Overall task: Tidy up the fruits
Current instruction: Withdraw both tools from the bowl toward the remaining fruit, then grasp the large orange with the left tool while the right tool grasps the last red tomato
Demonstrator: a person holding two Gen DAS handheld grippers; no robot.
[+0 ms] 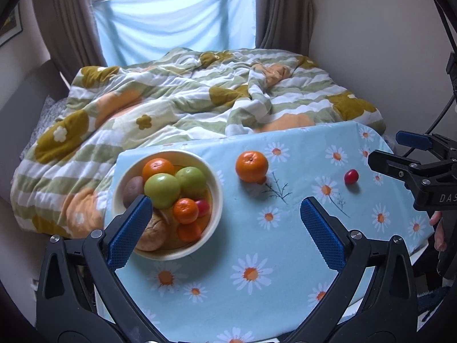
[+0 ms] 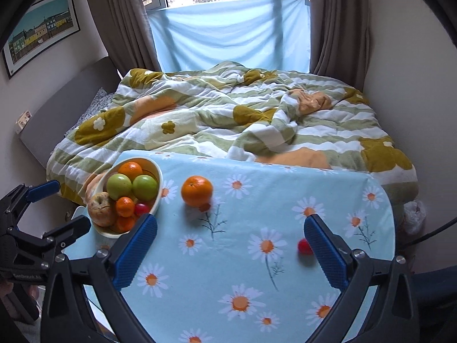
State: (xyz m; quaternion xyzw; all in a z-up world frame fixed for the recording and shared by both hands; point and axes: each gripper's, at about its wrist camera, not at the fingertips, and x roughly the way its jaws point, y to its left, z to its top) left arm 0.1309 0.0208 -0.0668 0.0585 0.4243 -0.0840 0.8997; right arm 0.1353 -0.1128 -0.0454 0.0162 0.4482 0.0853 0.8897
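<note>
A cream bowl [image 1: 214,197] [image 2: 158,173] on the table's left holds two green apples [image 1: 162,190], several oranges, a brown fruit and a small red fruit. A loose orange [image 1: 251,166] [image 2: 197,190] lies on the daisy cloth with a tiny red fruit tucked against it. Another small red fruit [image 1: 351,176] [image 2: 304,247] lies at the right, beside the right gripper's right finger. My left gripper [image 1: 225,223] [image 2: 47,205] hangs open above the cloth by the bowl, holding nothing. My right gripper [image 2: 231,240] [image 1: 397,150] is open too, with nothing between its fingers.
The small table wears a light blue daisy cloth [image 1: 257,271] [image 2: 242,257]. Behind it is a bed with a rumpled striped flower quilt [image 1: 185,100]. Curtains and a window covered by blue fabric [image 2: 228,34] are at the back. A hand shows at the right edge [image 1: 437,228].
</note>
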